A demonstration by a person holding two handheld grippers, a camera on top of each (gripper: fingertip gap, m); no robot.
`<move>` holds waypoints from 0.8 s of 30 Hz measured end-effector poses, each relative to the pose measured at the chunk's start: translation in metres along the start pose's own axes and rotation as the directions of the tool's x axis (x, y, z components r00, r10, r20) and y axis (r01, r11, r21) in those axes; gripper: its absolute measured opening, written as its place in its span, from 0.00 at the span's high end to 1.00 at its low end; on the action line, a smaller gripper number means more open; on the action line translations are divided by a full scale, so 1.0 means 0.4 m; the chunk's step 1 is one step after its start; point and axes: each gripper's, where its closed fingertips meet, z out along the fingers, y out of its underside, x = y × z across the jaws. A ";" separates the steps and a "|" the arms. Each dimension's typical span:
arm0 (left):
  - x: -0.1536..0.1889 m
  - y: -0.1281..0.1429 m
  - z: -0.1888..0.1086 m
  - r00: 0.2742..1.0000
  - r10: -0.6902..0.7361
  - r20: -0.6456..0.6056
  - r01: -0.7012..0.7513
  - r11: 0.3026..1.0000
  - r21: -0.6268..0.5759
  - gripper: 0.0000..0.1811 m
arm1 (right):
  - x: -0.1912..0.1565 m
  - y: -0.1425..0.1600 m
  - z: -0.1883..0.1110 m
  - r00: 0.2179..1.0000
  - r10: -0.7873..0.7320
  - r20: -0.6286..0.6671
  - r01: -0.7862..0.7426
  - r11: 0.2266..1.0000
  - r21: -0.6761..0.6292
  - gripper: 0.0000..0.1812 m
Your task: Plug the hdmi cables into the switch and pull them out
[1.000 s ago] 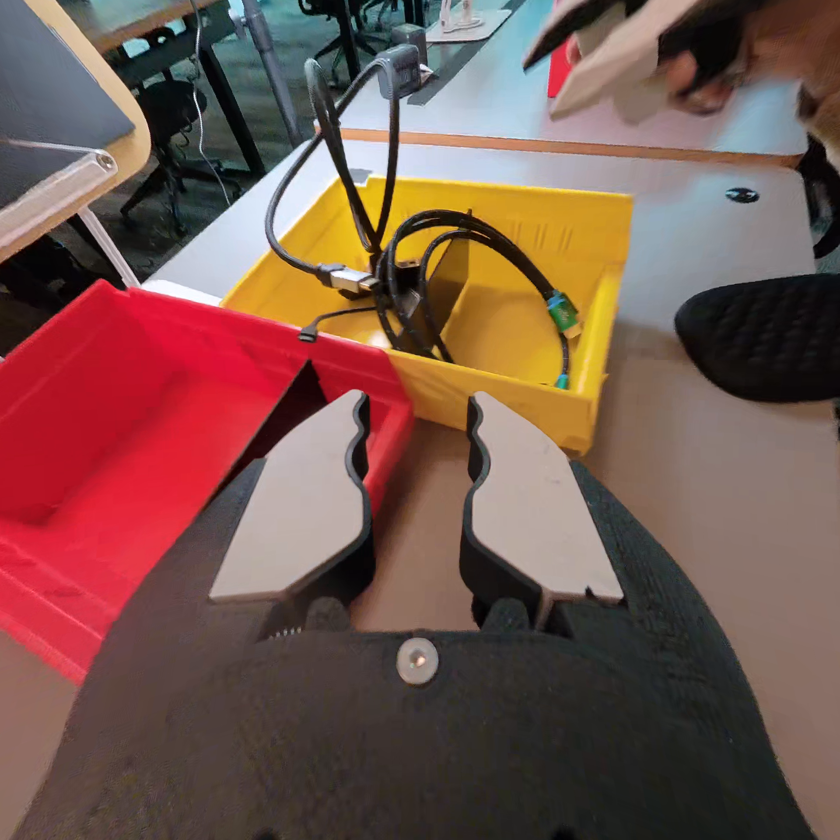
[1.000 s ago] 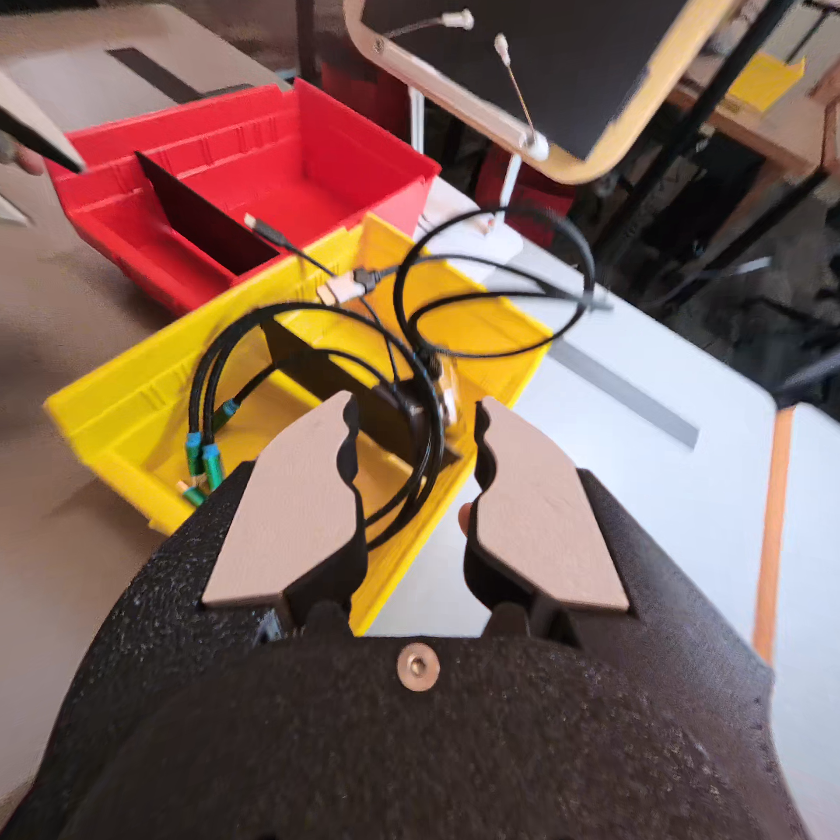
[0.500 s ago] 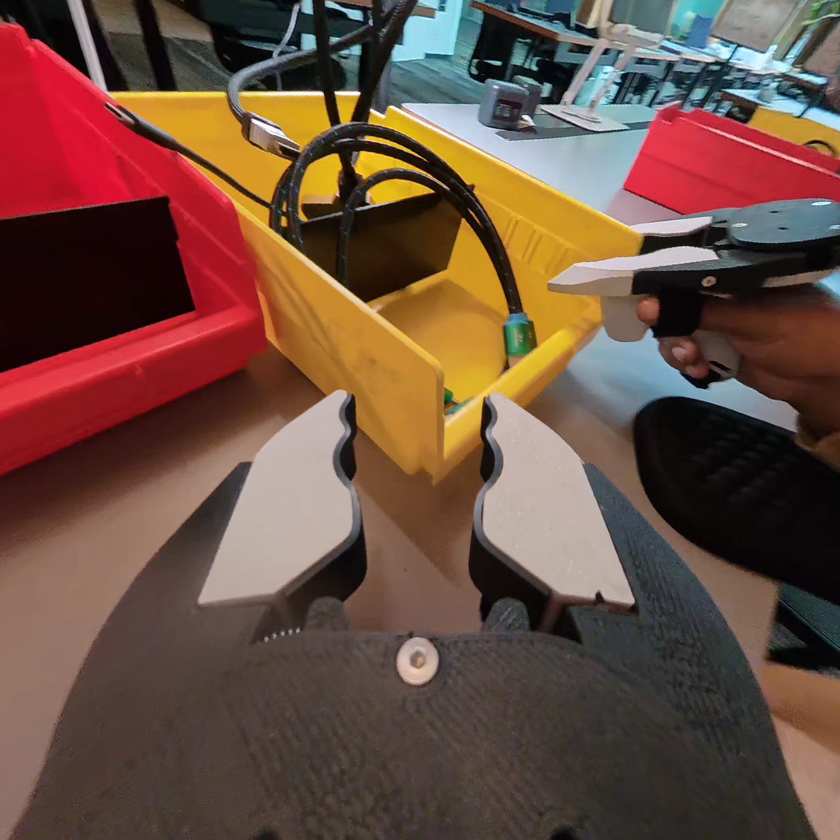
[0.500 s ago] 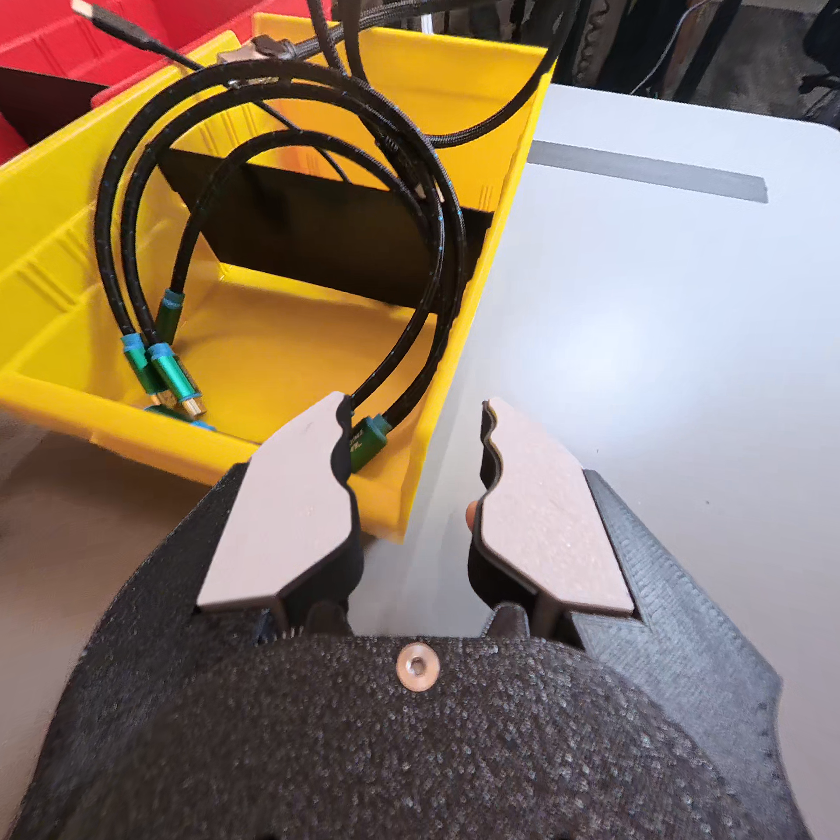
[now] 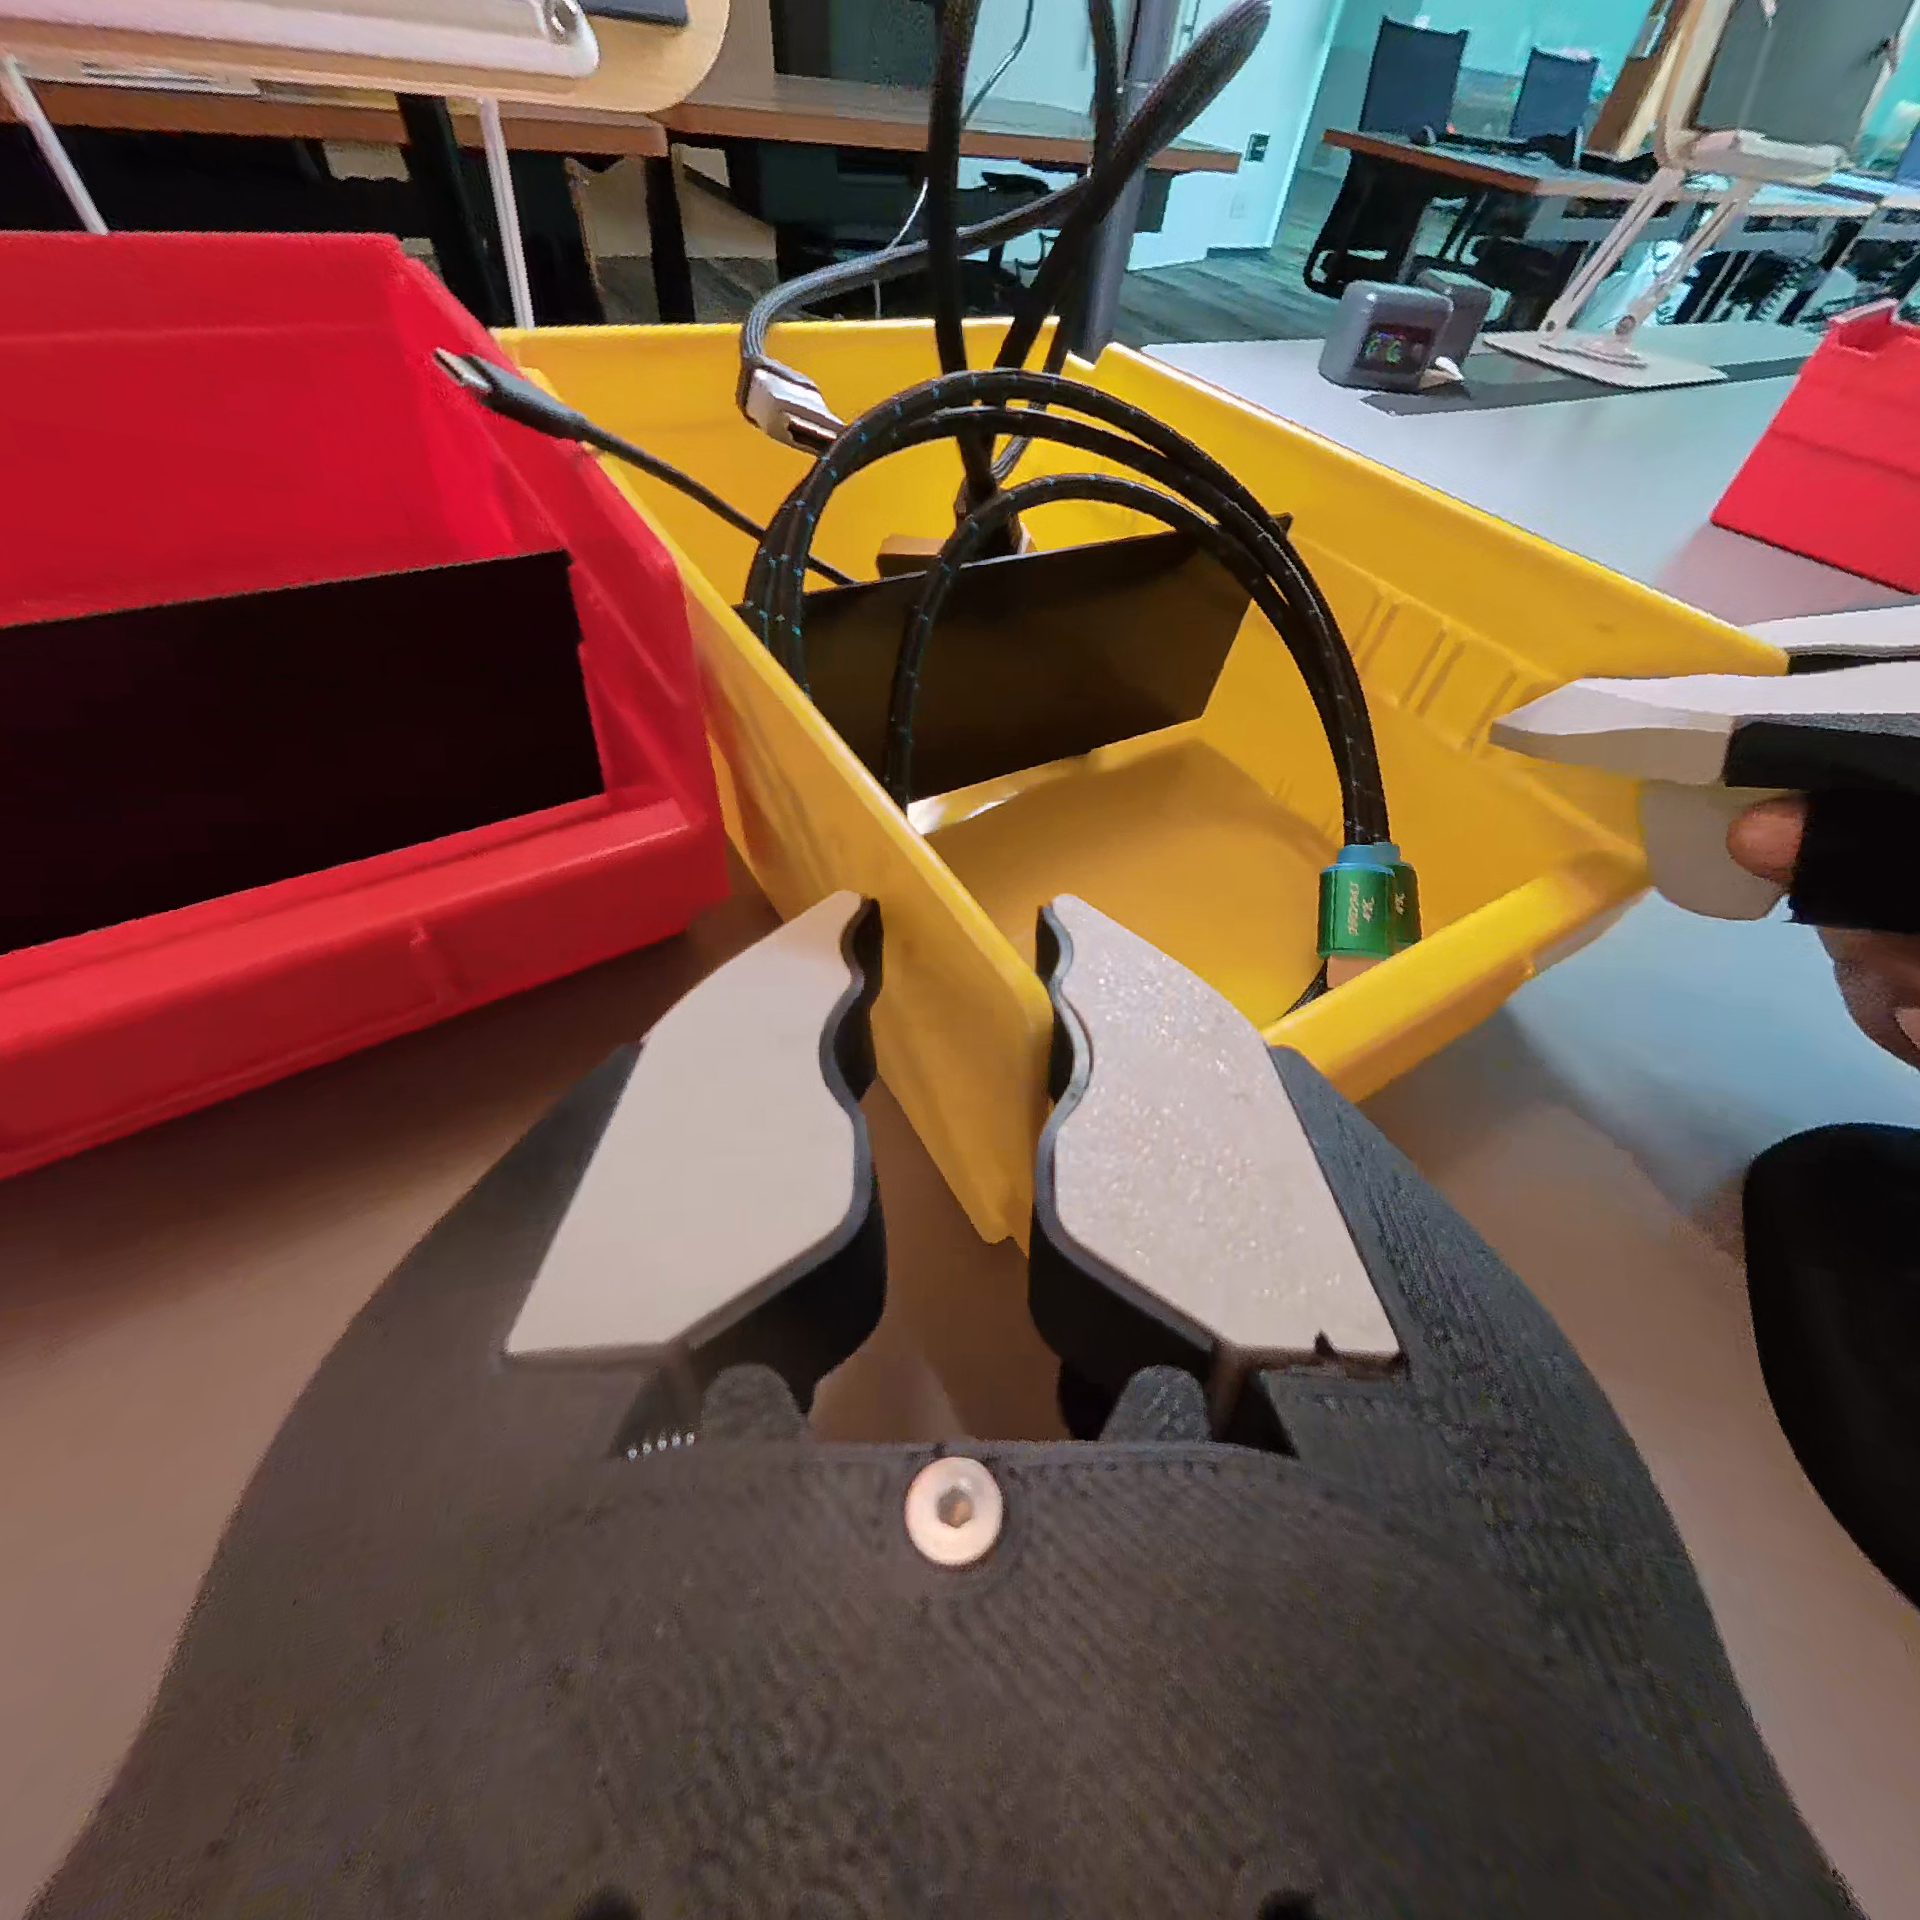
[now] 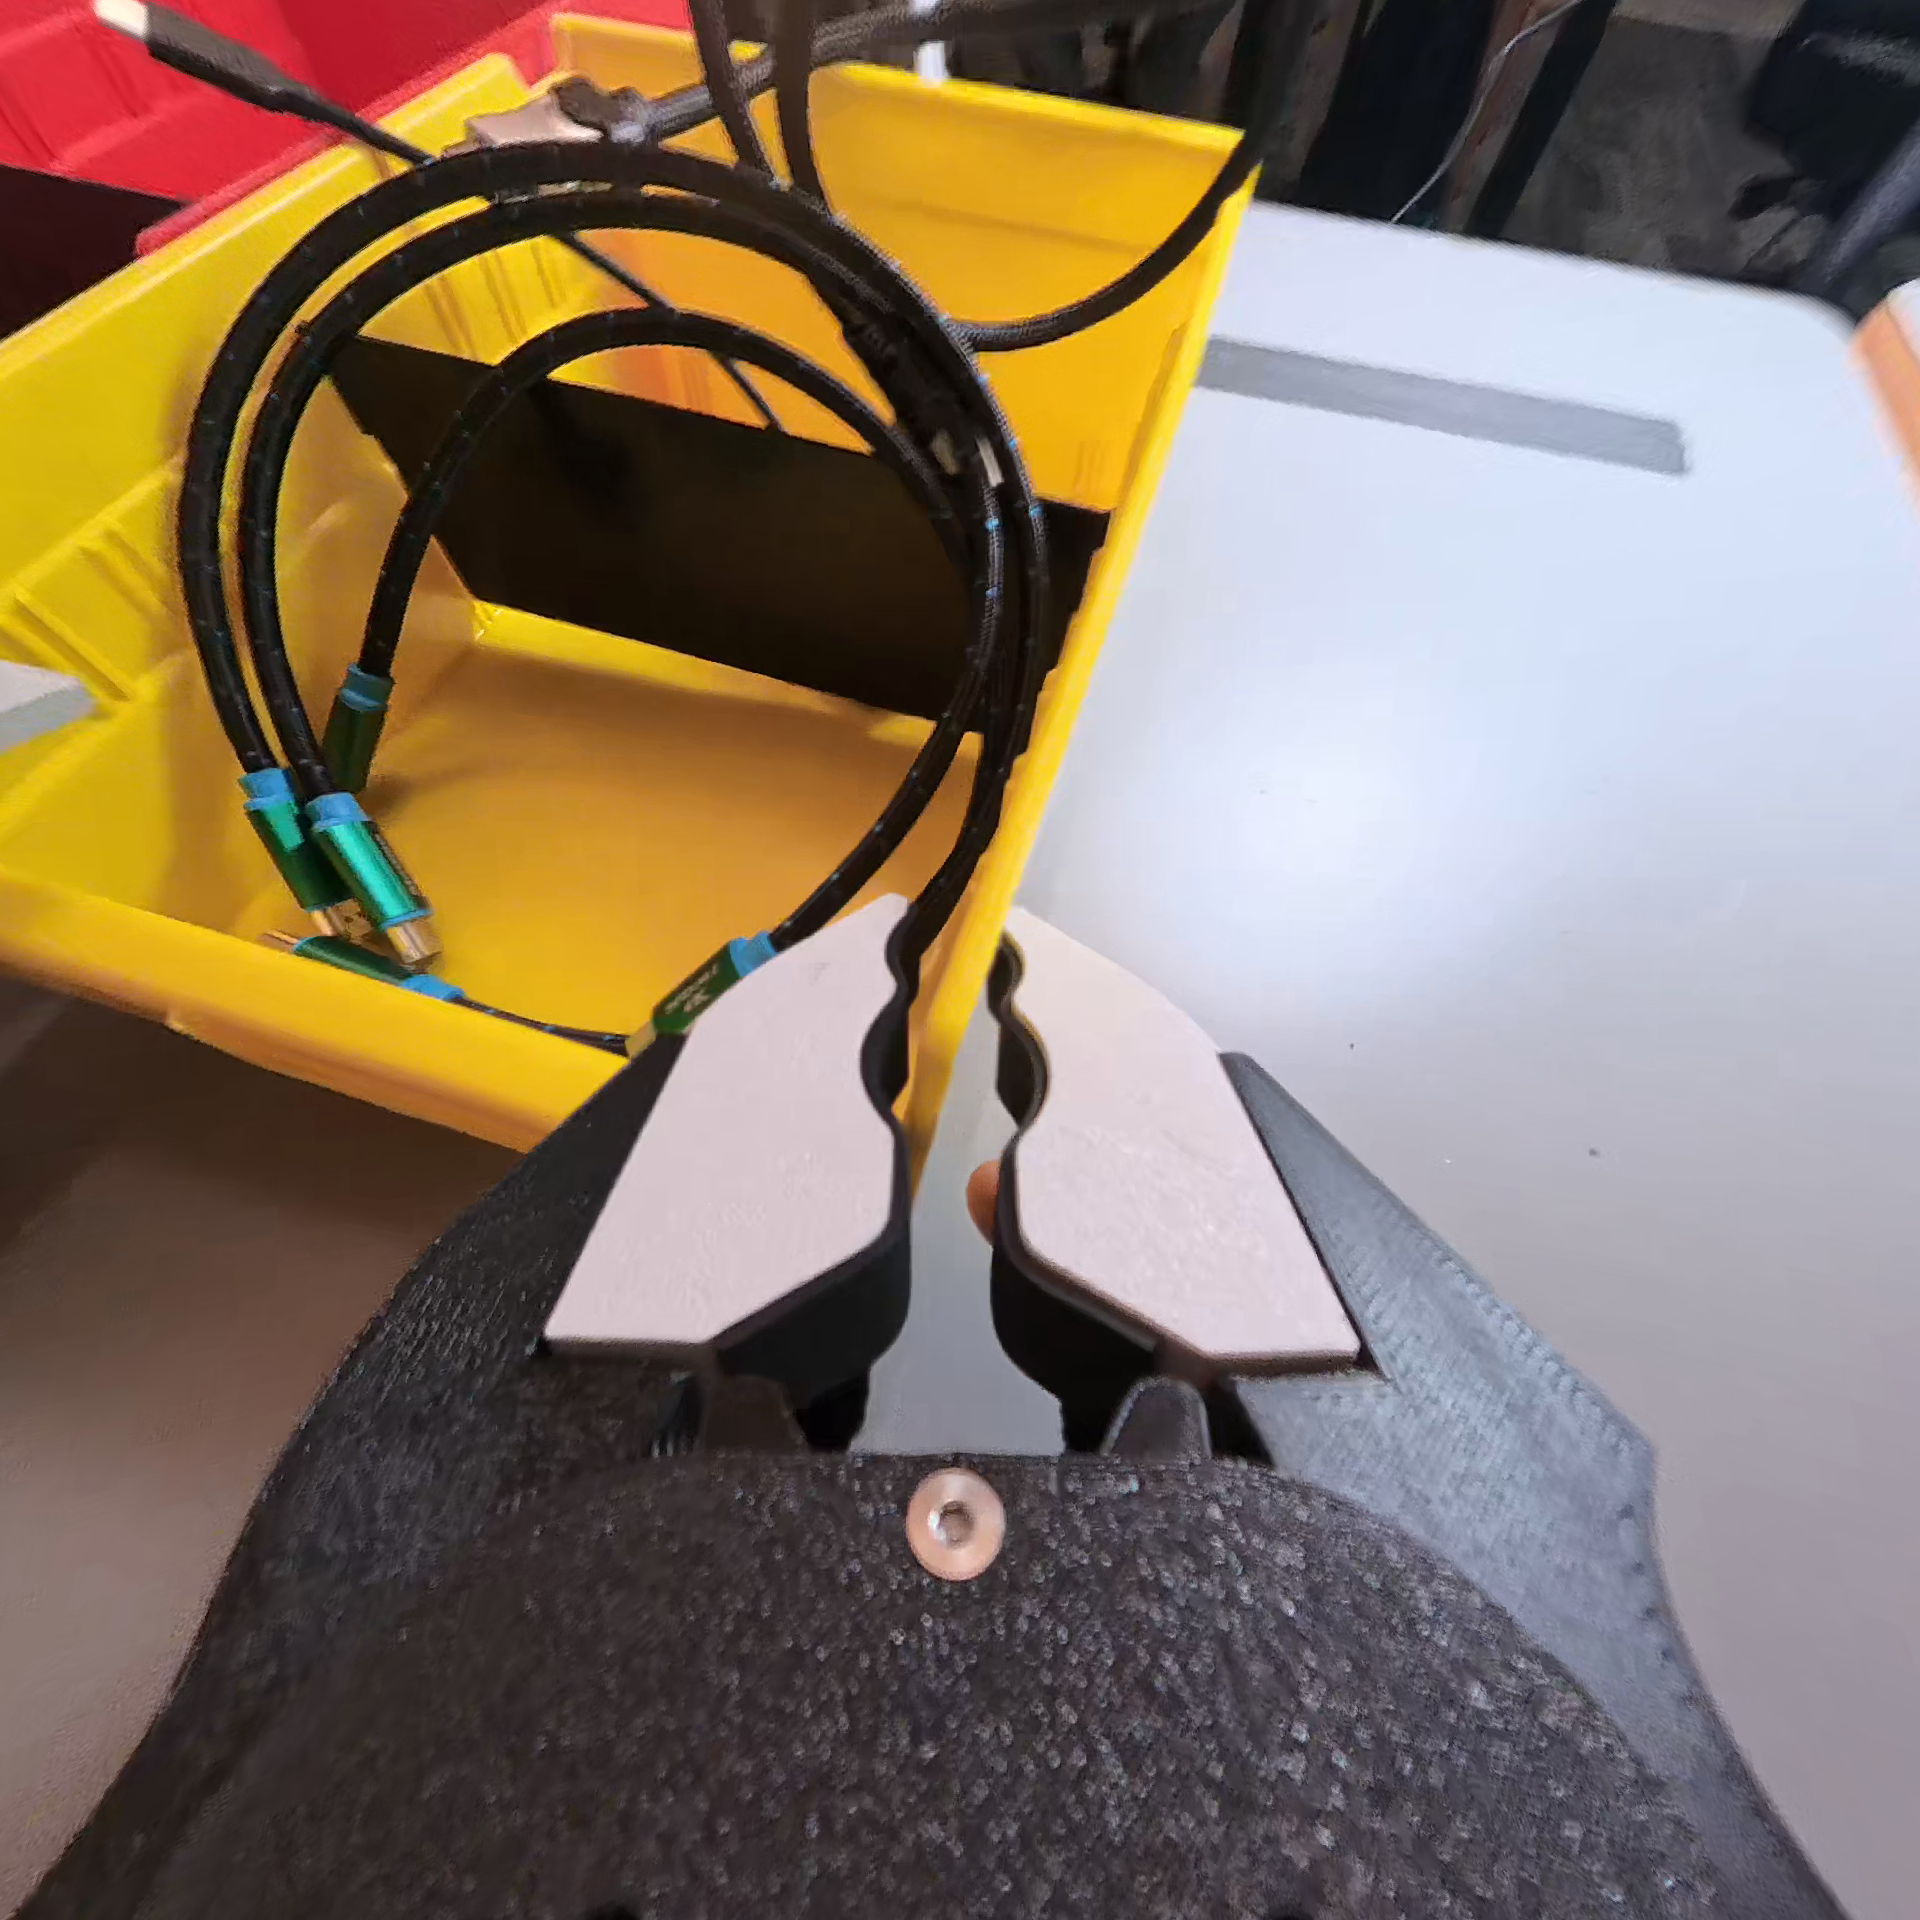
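both tools (image 5: 956, 925) (image 6: 951, 935) straddle yellow bin (image 5: 1455, 644) walls, jaws parted, unclamped.

Small printed lettering on green cable plug (image 5: 1356, 918), wording withheld

Bright, even indoor light in both my views; shadows soft. Glare on the yellow bin (image 5: 1382, 665) floor and a pale sheen on the grey counter (image 6: 1455, 790). Wide-angle bending toward the edges. Right view is smeared at the top; left tongs (image 5: 958, 925) sharp, far room soft.
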 end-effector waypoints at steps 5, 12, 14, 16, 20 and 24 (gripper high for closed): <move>0.005 -0.013 -0.007 0.999 0.032 0.017 -0.032 0.999 0.003 0.86 | -0.004 0.005 -0.017 0.999 -0.020 -0.030 0.020 1.000 0.004 0.95; 0.066 -0.107 -0.094 0.992 0.121 -0.022 -0.117 0.986 0.120 0.86 | -0.019 -0.041 -0.148 0.995 -0.045 -0.091 0.055 0.992 0.117 0.95; 0.073 -0.162 -0.142 0.991 0.136 -0.017 -0.131 0.977 0.171 0.86 | -0.036 -0.090 -0.196 0.994 -0.061 -0.091 0.075 0.984 0.159 0.94; 0.057 -0.216 -0.197 0.989 0.148 0.016 -0.148 0.963 0.224 0.86 | -0.069 -0.152 -0.232 0.992 -0.094 -0.088 0.111 0.970 0.216 0.94; -0.029 -0.295 -0.321 0.985 0.125 0.120 -0.157 0.934 0.320 0.87 | -0.185 -0.274 -0.255 0.986 -0.158 -0.045 0.164 0.931 0.327 0.94; -0.167 -0.324 -0.461 0.967 0.061 0.246 -0.150 0.921 0.360 0.88 | -0.360 -0.360 -0.216 0.973 -0.216 0.076 0.171 0.905 0.390 0.93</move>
